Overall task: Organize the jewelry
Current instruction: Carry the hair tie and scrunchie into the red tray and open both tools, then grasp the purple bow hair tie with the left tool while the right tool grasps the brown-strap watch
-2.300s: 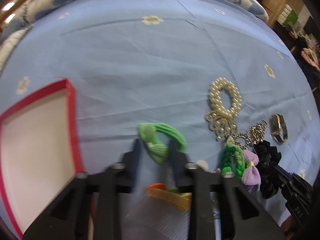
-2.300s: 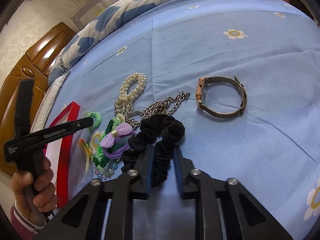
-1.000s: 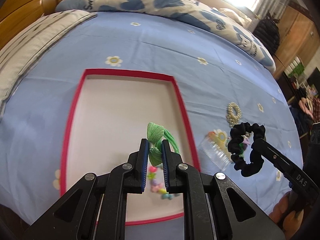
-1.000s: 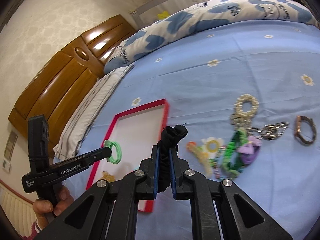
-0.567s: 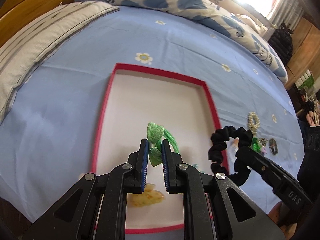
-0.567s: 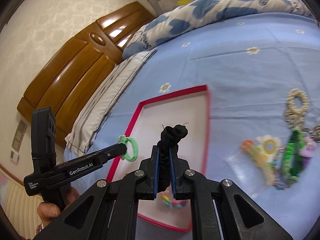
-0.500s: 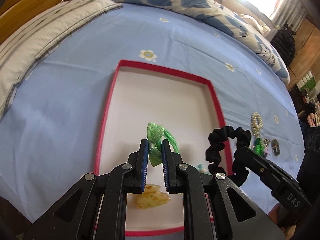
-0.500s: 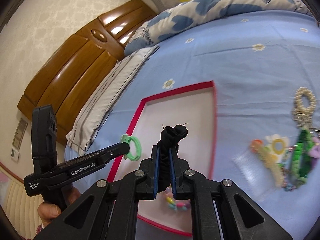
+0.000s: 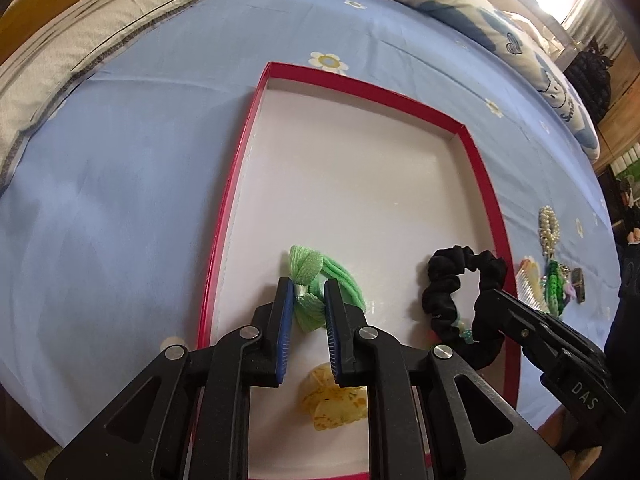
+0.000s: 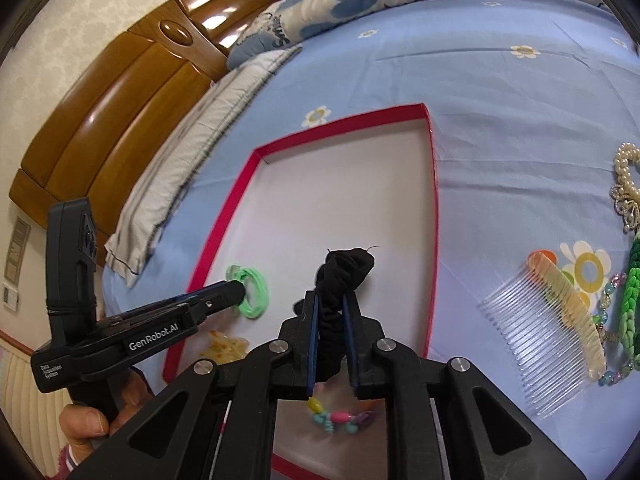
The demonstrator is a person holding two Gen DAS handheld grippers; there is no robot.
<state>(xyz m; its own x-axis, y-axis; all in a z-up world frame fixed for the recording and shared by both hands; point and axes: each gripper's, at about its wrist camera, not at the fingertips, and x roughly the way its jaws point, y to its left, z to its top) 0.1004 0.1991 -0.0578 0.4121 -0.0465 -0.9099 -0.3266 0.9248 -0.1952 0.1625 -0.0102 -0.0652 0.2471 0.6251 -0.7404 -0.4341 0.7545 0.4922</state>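
A red-rimmed white tray lies on the blue bedsheet. My left gripper is shut on a green hair tie just above the tray's near left part. In the right wrist view the same green hair tie hangs at the left gripper's tip by the tray's left rim. My right gripper grips a black scrunchie over the tray's near right part, and its jaws are opening with the scrunchie still between them. In the left wrist view the scrunchie dangles from the right gripper's tip.
A yellow hair piece and a coloured bead bracelet lie in the tray. Right of the tray lie a clear comb, a pearl bracelet and a green braided tie. A wooden headboard and pillows border the far side.
Both grippers have sunk toward the tray, which now fills more of each view. The right jaws have parted slightly around the scrunchie. The left grip on the green tie is unchanged.
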